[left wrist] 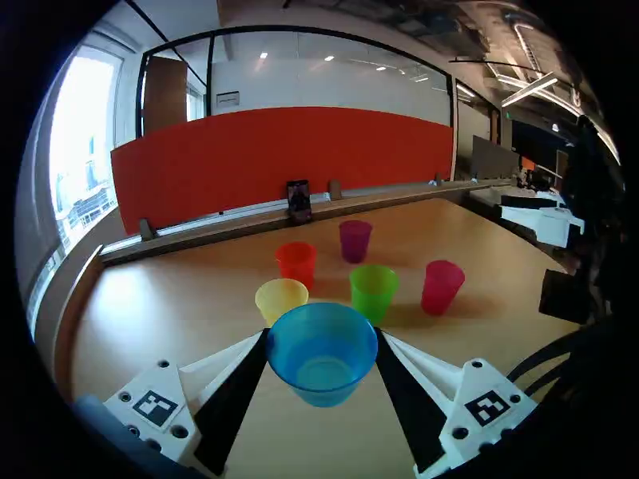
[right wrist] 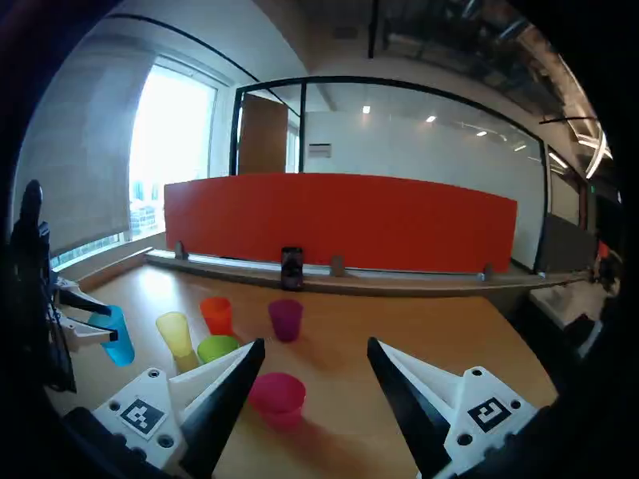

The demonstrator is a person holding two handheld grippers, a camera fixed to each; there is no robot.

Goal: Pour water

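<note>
My L claw [left wrist: 322,337] is clamped on the blue cup [left wrist: 322,366], yellow cup [left wrist: 281,297] just behind. R claw [right wrist: 314,343] spread apart, pink cup [right wrist: 277,397] on table [right wrist: 455,335] just ahead.

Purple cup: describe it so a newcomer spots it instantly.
Find the long red partition behind the wooden table. In front of the dark phone propped on its ledge stands the purple cup, next to a red cup. No other cup there is purple.
</note>
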